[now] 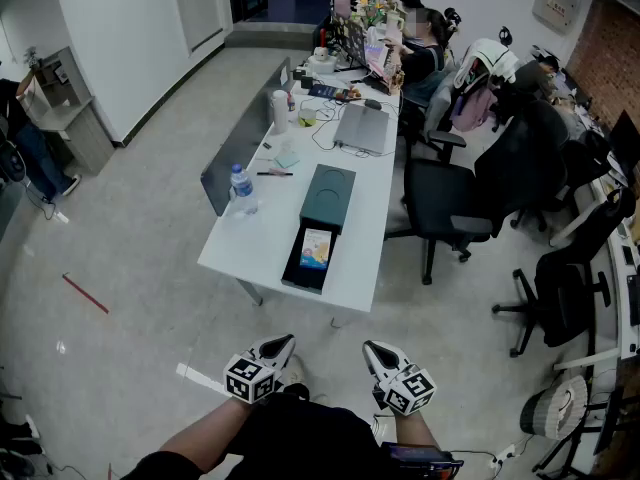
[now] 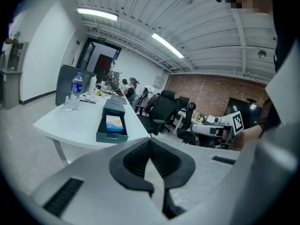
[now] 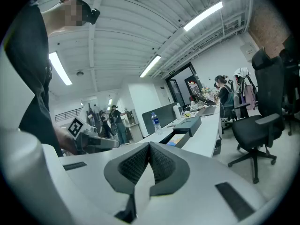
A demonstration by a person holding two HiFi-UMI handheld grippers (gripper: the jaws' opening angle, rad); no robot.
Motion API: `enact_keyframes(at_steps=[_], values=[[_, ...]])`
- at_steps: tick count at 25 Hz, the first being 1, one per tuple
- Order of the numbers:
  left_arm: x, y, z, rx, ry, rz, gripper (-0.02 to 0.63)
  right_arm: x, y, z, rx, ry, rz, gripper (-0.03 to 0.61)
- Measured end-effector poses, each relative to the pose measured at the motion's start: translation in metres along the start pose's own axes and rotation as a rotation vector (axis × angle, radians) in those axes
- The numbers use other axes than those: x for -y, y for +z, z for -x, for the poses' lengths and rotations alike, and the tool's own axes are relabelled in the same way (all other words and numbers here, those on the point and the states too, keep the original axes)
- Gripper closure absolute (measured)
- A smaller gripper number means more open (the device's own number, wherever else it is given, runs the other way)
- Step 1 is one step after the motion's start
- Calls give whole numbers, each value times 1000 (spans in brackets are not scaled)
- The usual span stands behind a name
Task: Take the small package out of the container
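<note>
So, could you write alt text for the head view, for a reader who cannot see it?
Seen from above, a person holds the left gripper and right gripper, both shut and empty, near the body, away from a white table. On it an open dark container holds a colourful small package.

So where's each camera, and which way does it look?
Head view: on the person's head, looking steeply down at the long white table; left gripper, right gripper and forearms show.
Left gripper view: on the left gripper, looking along its closed jaws toward the table; right gripper at right.
Right gripper view: on the right gripper, along its closed jaws; left gripper at left.
Shared: all show the dark teal open box holding the small colourful package.
</note>
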State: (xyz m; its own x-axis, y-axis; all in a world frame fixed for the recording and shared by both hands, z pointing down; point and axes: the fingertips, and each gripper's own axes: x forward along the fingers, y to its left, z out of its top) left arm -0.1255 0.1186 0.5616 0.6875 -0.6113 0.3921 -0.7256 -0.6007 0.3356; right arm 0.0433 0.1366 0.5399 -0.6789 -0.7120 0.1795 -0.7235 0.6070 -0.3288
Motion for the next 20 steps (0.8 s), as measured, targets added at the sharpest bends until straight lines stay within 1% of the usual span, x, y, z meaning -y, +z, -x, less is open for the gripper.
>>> enact_keyframes(at_steps=[5,10,16,20], values=[[17,-18,14,-3,1,2,606,-16,-19,20,-8,3,-8,554],[31,-32,23,-15,2,5,606,-24,-28,34,0,-1,-9,552],[44,-36,31,-23,0,-17,606,-30,-36,48,23,-17,-33,552],[43,-37,38,-24,11,-25,606,-32,-42,50,24,-27,-47,552]])
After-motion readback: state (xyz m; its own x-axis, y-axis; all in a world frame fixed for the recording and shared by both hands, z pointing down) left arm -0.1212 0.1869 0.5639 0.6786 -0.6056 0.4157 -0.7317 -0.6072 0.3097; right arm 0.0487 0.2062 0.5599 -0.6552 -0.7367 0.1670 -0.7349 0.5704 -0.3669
